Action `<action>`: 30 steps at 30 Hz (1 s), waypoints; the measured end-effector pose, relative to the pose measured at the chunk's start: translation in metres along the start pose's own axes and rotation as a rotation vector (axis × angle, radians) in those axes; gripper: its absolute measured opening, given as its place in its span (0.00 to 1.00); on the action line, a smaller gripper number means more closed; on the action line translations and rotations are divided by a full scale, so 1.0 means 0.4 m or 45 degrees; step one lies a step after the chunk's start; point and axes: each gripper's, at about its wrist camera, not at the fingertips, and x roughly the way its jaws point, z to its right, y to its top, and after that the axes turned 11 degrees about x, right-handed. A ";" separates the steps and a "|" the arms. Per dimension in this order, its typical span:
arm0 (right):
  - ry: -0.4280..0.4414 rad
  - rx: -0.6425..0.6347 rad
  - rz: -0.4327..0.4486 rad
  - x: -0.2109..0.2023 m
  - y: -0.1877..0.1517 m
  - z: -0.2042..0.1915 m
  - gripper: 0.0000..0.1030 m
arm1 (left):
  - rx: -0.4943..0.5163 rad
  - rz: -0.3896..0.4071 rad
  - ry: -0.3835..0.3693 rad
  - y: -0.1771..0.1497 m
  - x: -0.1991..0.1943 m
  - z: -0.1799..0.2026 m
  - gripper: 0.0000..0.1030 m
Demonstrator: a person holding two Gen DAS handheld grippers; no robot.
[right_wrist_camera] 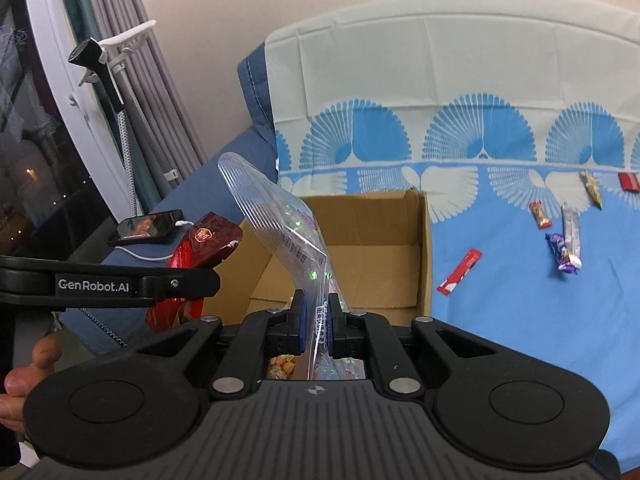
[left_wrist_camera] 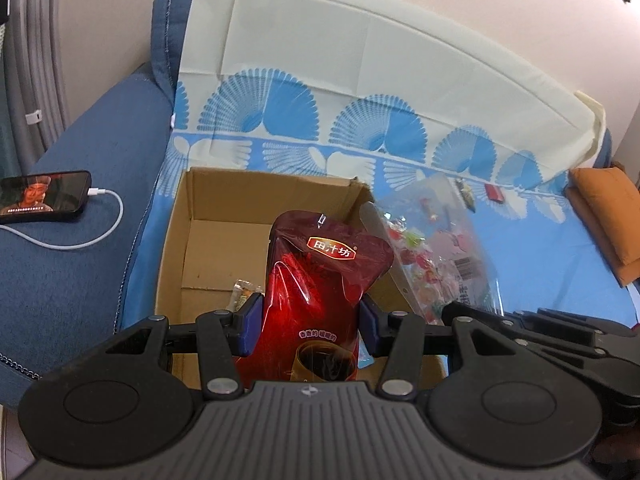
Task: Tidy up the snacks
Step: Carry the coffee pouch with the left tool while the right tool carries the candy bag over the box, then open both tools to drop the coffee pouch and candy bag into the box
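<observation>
Red snack pouch [left_wrist_camera: 320, 280] clamped in left gripper [left_wrist_camera: 310, 326], clear candy bag [right_wrist_camera: 288, 236] pinched thin in fully closed right gripper [right_wrist_camera: 318, 320], both over cardboard box [left_wrist_camera: 208, 216]: floppy bag may snag rim, spill outside.

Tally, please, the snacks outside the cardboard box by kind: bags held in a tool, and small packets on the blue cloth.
Held bags: 2 (red pouch, clear candy bag)
Small packets: 6 (red stick, orange-red candy, silver bar, purple wrapper, gold wrapper, red packet)
Total: 8
</observation>
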 end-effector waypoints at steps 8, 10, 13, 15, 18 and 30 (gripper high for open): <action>-0.005 0.013 -0.052 0.061 0.010 0.003 0.10 | -0.023 -0.033 0.006 0.013 0.054 -0.029 0.53; -0.006 0.013 -0.063 0.077 0.012 0.002 0.10 | -0.030 -0.046 0.005 0.015 0.067 -0.033 0.53; -0.008 0.018 -0.080 0.103 0.016 0.003 0.10 | -0.027 -0.058 0.006 0.016 0.088 -0.039 0.53; -0.015 0.024 -0.095 0.121 0.017 0.005 0.10 | -0.028 -0.074 0.009 0.016 0.106 -0.045 0.53; -0.025 0.039 -0.129 0.152 0.017 0.009 0.10 | -0.041 -0.103 0.004 0.016 0.135 -0.059 0.53; -0.045 0.053 -0.200 0.254 0.017 0.020 0.10 | -0.055 -0.172 0.014 0.021 0.232 -0.087 0.53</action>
